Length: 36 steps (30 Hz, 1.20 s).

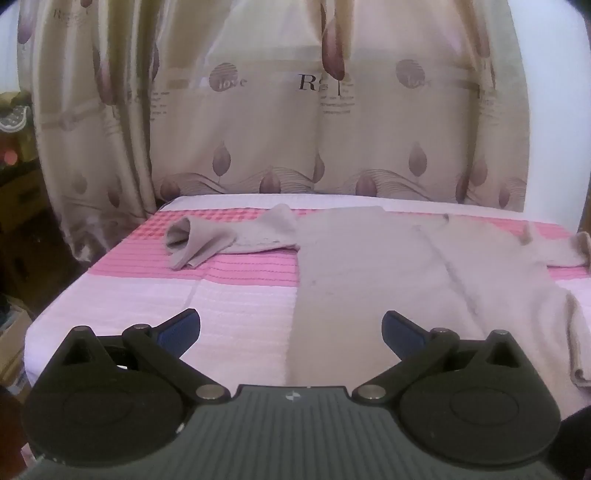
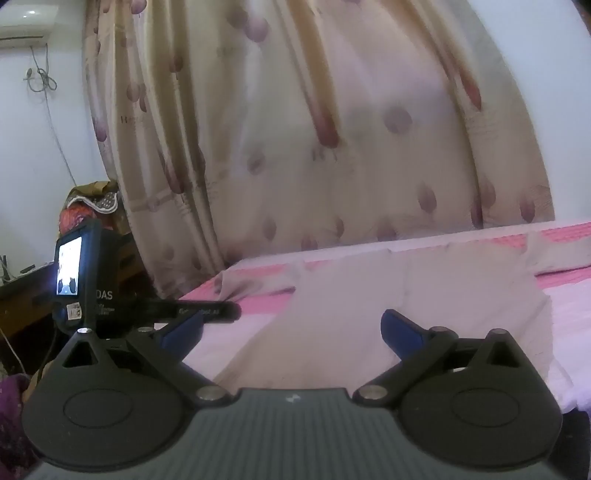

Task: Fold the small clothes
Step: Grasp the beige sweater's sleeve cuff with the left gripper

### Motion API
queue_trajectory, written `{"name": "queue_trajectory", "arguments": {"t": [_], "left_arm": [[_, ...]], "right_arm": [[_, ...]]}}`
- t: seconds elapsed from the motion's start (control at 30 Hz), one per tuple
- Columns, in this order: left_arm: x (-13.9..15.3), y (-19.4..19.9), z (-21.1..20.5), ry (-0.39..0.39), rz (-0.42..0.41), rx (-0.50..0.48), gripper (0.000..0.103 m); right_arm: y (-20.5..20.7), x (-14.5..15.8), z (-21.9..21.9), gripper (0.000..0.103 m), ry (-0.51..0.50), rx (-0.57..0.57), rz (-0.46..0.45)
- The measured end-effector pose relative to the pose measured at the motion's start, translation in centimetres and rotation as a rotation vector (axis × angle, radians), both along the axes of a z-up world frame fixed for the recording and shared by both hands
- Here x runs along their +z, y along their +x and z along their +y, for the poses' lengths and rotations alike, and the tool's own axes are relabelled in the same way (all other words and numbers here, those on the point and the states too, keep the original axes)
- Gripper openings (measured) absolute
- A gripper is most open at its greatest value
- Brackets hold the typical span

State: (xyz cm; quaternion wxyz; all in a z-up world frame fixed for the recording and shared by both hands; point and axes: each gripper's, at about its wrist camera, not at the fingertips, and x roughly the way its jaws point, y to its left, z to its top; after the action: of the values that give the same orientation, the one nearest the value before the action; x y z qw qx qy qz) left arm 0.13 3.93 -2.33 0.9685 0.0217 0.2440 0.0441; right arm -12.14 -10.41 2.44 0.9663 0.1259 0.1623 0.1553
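Observation:
A small beige sweater (image 1: 373,273) lies spread flat on the pink and white bed cover (image 1: 221,306). Its left sleeve (image 1: 221,240) stretches out to the left with the cuff folded open; its right sleeve (image 1: 569,251) reaches the right edge of the view. My left gripper (image 1: 291,328) is open and empty, held above the sweater's near hem. In the right wrist view the sweater (image 2: 388,302) lies ahead, blurred. My right gripper (image 2: 291,328) is open and empty above its near part. The left gripper's body with its lit screen (image 2: 77,273) shows at the left.
A beige curtain with purple leaf prints (image 1: 277,122) hangs right behind the bed. The bed's left edge (image 1: 74,288) drops to a dark floor with boxes (image 1: 18,206). A white wall with an air conditioner (image 2: 26,22) and piled items (image 2: 92,203) stand at left.

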Motion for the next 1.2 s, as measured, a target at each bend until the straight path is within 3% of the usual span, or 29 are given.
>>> {"name": "queue_trajectory", "arguments": {"t": [0.23, 0.5, 0.73, 0.8, 0.87, 0.97, 1.03, 1.07, 1.1, 1.13, 1.2], "left_arm": [[-0.6, 1.2, 1.1, 0.044, -0.021, 0.018, 0.103], [-3.4, 5.6, 5.6, 0.314, -0.081, 0.084, 0.092], [-5.2, 12.1, 10.1, 0.42, -0.054, 0.05, 0.082], [-5.5, 14.3, 10.7, 0.417, -0.031, 0.026, 0.077], [-6.1, 16.8, 11.5, 0.401, 0.007, 0.022, 0.077], [-6.8, 20.0, 13.0, 0.354, 0.092, 0.034, 0.06], [-7.1, 21.6, 13.8, 0.331, 0.125, 0.027, 0.056], [-7.2, 22.3, 14.0, 0.326, 0.141, 0.017, 0.045], [-7.4, 23.0, 14.2, 0.315, 0.167, 0.003, 0.022], [-7.3, 23.8, 14.7, 0.274, 0.205, -0.012, 0.014], [-6.0, 24.3, 15.7, 0.179, 0.213, -0.007, 0.013]], "right_arm": [[1.1, -0.4, 0.3, 0.103, 0.003, 0.012, 0.032], [3.4, -0.8, 0.1, 0.103, 0.01, 0.019, 0.068], [5.8, -2.1, -0.1, 0.103, 0.035, 0.016, 0.194], [6.6, -2.6, -0.1, 0.103, 0.045, 0.012, 0.244], [7.4, -3.0, -0.2, 0.103, 0.039, 0.008, 0.238], [8.3, -3.6, -0.4, 0.103, 0.04, -0.004, 0.267], [8.9, -3.7, -0.7, 0.103, 0.042, -0.009, 0.275], [9.1, -3.8, -0.8, 0.103, 0.04, -0.013, 0.281], [9.3, -3.9, -0.8, 0.103, 0.037, -0.018, 0.289], [9.5, -4.2, -0.9, 0.103, 0.039, -0.019, 0.282], [10.0, -4.5, -1.0, 0.103, 0.035, -0.024, 0.3]]}}
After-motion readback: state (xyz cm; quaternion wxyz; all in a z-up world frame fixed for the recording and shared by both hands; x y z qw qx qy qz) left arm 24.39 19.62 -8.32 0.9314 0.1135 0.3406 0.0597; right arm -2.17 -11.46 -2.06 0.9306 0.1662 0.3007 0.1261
